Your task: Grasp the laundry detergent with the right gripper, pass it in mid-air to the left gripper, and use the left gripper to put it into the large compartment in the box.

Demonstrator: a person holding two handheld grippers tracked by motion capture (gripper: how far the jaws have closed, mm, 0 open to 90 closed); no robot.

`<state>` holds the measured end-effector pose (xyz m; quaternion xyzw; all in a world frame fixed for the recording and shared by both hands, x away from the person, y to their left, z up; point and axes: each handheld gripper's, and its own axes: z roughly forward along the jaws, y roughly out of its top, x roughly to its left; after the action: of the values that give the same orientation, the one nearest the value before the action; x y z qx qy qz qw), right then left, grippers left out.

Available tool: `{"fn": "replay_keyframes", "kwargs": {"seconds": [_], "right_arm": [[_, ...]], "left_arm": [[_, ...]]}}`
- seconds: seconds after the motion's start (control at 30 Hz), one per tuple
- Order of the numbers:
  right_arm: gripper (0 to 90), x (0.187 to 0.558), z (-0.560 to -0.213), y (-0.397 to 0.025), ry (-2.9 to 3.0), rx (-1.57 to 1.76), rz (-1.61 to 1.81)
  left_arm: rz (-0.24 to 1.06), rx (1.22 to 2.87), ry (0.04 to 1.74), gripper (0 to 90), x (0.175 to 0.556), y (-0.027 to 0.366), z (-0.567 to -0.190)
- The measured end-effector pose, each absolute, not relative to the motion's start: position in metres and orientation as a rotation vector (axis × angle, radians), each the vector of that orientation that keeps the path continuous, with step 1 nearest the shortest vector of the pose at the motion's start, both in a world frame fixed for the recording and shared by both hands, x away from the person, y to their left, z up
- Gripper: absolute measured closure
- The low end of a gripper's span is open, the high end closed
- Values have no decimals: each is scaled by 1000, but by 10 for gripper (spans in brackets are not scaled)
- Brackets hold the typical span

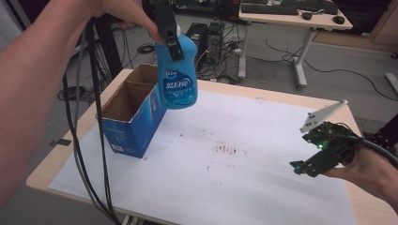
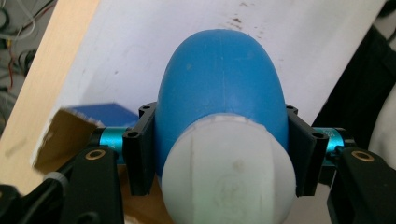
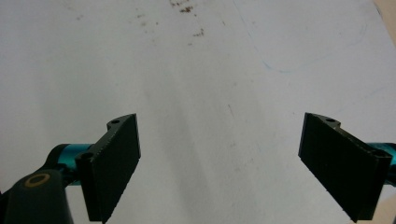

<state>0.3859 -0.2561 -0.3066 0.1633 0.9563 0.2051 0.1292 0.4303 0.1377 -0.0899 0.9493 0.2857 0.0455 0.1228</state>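
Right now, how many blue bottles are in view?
1. The blue bottle hangs in the left gripper above the open cardboard box; the box's inside is partly hidden.

A wooden table point(image 1: 56, 161) carries a stained white sheet point(image 1: 244, 178) and an open blue carton point(image 1: 133, 119).

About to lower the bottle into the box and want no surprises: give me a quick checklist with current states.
1. Left gripper shut on bottle: ok, jaws clamp both sides just below the cap.
2. Bottle off the table: ok, it hangs in the air.
3. Bottle over the box opening: not ok, it hangs beside the right wall.
4. Box open on top: ok; what is inside, cannot tell.
5. Right gripper out of the way: ok, open, over the paper at the far right.
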Motion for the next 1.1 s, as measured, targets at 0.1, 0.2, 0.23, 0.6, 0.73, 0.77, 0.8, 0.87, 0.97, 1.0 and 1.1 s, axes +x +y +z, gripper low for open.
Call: {"fn": "replay_keyframes", "kwargs": {"seconds": [0.1,0.2,0.23,0.6,0.73,0.77,0.8,0.87,0.97,1.0,1.1], "right_arm": [[123,386,-308,-259,2781,503,577],[123,387,-310,-260,2776,504,559],[123,388,-311,-260,2774,508,557],[123,393,-315,-258,2771,500,507],[123,394,-317,-257,2768,499,501],[123,395,-318,-257,2768,499,499],[123,394,-318,-257,2769,501,497],[123,395,-320,-257,2771,498,492],[123,394,-322,-257,2772,502,486],[123,395,-323,-257,2772,498,486],[123,394,-324,-258,2775,499,488]], "left_arm": [[157,2703,986,383,433,156,-84],[185,2658,1117,383,436,172,-81],[192,2646,1158,383,436,179,-80],[233,2598,1354,383,436,227,-77],[250,2603,1413,383,435,238,-81],[255,2606,1421,383,435,240,-82],[254,2610,1432,383,434,241,-83],[252,2613,1444,383,434,244,-84],[250,2614,1458,383,433,246,-87],[252,2608,1467,383,433,247,-88],[255,2609,1468,383,432,248,-91]]}}
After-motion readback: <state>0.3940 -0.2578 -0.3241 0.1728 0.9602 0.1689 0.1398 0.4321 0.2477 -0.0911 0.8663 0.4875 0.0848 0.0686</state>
